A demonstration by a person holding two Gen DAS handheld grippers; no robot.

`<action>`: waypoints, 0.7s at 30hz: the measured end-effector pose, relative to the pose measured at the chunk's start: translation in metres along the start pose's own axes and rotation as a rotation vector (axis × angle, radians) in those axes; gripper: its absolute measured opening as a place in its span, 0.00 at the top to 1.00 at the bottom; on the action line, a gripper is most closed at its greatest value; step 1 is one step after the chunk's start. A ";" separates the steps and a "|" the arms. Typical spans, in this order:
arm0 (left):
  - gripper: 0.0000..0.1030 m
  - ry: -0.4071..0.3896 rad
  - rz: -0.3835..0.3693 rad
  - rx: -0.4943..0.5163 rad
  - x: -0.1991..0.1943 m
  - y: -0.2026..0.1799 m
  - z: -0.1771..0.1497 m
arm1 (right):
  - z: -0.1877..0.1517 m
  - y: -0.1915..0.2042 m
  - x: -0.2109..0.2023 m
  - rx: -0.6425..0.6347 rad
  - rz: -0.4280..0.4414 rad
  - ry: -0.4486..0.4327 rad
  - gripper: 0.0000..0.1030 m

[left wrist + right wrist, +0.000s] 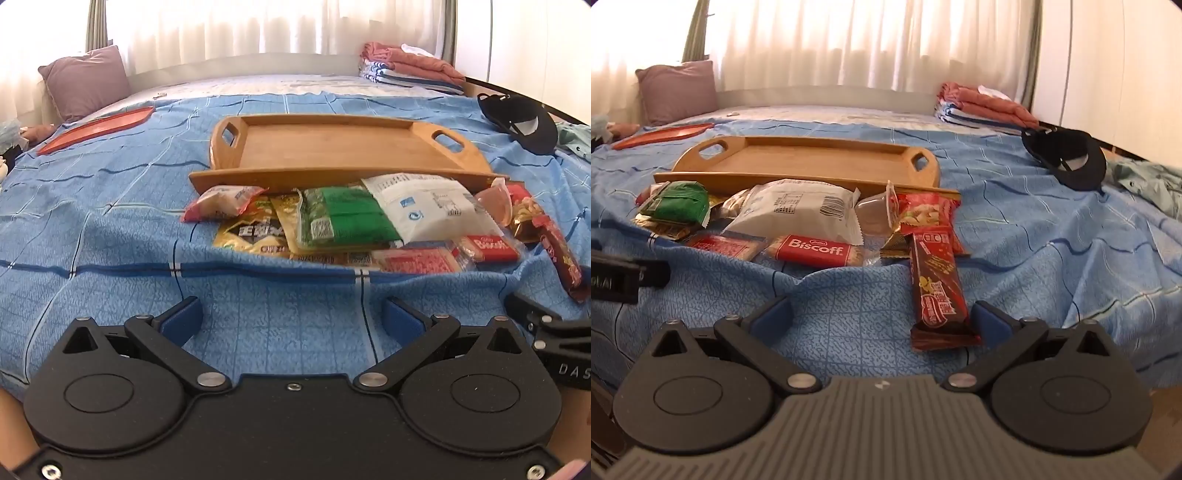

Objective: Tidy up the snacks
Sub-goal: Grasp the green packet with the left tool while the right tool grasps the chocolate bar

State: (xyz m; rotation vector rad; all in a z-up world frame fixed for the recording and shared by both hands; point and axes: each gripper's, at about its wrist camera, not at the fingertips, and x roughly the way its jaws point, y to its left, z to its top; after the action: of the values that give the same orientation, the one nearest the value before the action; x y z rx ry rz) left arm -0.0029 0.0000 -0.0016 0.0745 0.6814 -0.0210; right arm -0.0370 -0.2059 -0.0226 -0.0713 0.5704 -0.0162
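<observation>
A: While both claws hang short of the pile, I note their state: left gripper spread fully wide, nothing between the pads; right gripper equally wide, also empty, though the near end of the dark red wafer bar lies just inside its right finger, not pressed.

B: Where do the snacks sit?

A: Heaped on the blue bedspread, against the near rim of the wooden tray, which holds nothing. White pouch on top, leaning over the green pack; Biscoff packet at the front edge.

B: Handling?

A: My judgement: all light, film-wrapped, slippery. The white pouch looks puffed and soft; it should crush if pinched hard. The biscuits and the wafer bar are likely brittle. The clear jelly cup is stiff but thin.

B: Where to take hold?

A: Wafer bar first: across its narrow width near the middle, gentle closure. Pouches by the crimped end seams.
</observation>
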 end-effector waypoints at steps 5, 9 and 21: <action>0.03 -0.036 0.009 0.019 -0.012 0.001 0.016 | 0.002 -0.001 -0.010 -0.002 -0.009 -0.059 0.00; 0.08 -0.089 -0.027 0.040 -0.018 -0.005 0.030 | 0.002 -0.002 -0.017 -0.024 -0.033 -0.114 0.00; 0.16 -0.085 -0.064 0.023 0.003 -0.018 0.039 | 0.011 -0.022 -0.012 0.050 -0.036 -0.064 0.19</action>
State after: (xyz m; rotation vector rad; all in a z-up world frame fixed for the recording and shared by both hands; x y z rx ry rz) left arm 0.0233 -0.0205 0.0256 0.0739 0.5986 -0.0934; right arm -0.0407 -0.2269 -0.0056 -0.0338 0.5045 -0.0631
